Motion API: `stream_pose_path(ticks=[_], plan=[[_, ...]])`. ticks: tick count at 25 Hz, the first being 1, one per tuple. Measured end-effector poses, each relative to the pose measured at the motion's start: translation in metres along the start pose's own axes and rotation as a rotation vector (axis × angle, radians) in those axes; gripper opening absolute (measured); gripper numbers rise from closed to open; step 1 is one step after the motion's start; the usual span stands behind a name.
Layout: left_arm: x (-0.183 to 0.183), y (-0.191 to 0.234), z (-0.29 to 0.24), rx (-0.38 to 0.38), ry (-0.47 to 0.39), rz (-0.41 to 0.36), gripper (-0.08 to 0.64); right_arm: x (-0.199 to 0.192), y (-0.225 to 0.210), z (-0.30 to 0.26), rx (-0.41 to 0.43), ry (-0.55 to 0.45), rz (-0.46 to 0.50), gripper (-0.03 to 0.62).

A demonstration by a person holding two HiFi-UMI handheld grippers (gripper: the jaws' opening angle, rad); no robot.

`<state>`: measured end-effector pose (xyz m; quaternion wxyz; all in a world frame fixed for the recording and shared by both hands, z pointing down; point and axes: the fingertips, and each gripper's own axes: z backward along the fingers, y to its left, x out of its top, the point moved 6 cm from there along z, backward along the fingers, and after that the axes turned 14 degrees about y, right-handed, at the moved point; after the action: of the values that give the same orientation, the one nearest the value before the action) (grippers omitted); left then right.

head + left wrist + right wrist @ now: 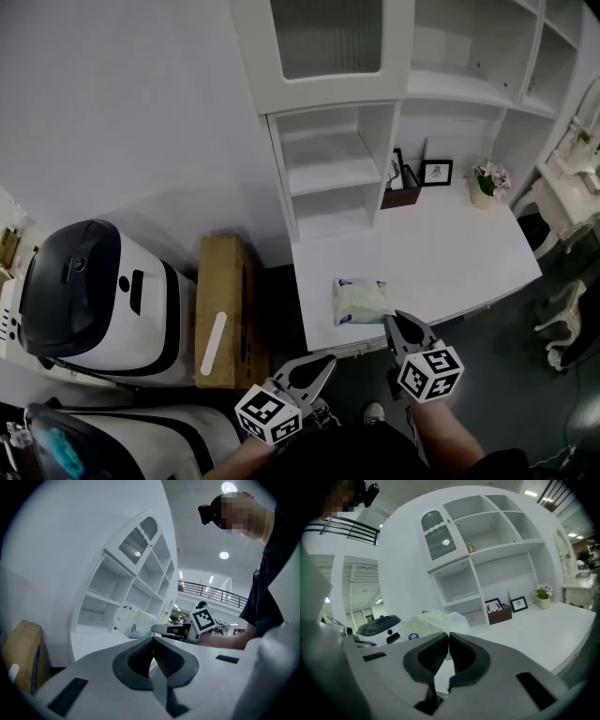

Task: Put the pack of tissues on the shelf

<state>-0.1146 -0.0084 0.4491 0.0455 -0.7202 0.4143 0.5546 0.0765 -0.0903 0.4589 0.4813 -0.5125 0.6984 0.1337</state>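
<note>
1. Pack of tissues (361, 300): a soft white plastic-wrapped pack with blue print. It lies flat on the white desk (441, 253), near the desk's front edge and toward its left end. Nothing touches it.
2. White open shelf unit (333, 169): it stands on the back left of the desk. The compartments nearest the desk top show no contents.
3. Right gripper (401, 323): it sits at the desk's front edge, just beside the pack. Its own view shows the two dark padded jaws pressed together at the tips with nothing between them. The pack lies beyond them.
4. Left gripper (323, 364): it hangs off the desk's front left corner, apart from the pack. Its jaws also meet at the tips and carry nothing.
5. Task status: judged not started. The pack is not lifted and not gripped.
6. Remaining steps, as judged:
   - Part the jaws of one gripper, probably the right, as it is nearer.
   - Close them on the pack.
   - Raise the pack off the desk.
   - Set it in a shelf compartment at the desk's back.
</note>
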Motion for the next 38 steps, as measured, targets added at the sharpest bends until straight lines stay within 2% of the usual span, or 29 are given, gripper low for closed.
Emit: stream_pose_path(ticks=[6,11,23,29,38], plan=[[0.000,0.023,0.016,-0.018,-0.013,0.002,0.003,-0.001,0.020,-0.010,-0.026,-0.009,-0.004,0.009],[-0.002,0.025,0.028,-0.025,-0.010,-0.007,0.003,-0.004,0.030,-0.012,-0.035,-0.013,-0.010,0.009],[0.000,0.040,0.048,0.028,-0.040,-0.007,0.003,0.013,0.044,-0.043,0.008,0.000,0.031,0.009],[0.002,0.051,0.045,0.059,-0.044,0.020,0.003,0.023,0.039,-0.061,0.033,0.011,0.037,0.009],[0.023,0.062,0.008,0.058,-0.034,0.033,0.003,0.038,0.008,-0.077,0.040,0.037,0.029,0.009]])
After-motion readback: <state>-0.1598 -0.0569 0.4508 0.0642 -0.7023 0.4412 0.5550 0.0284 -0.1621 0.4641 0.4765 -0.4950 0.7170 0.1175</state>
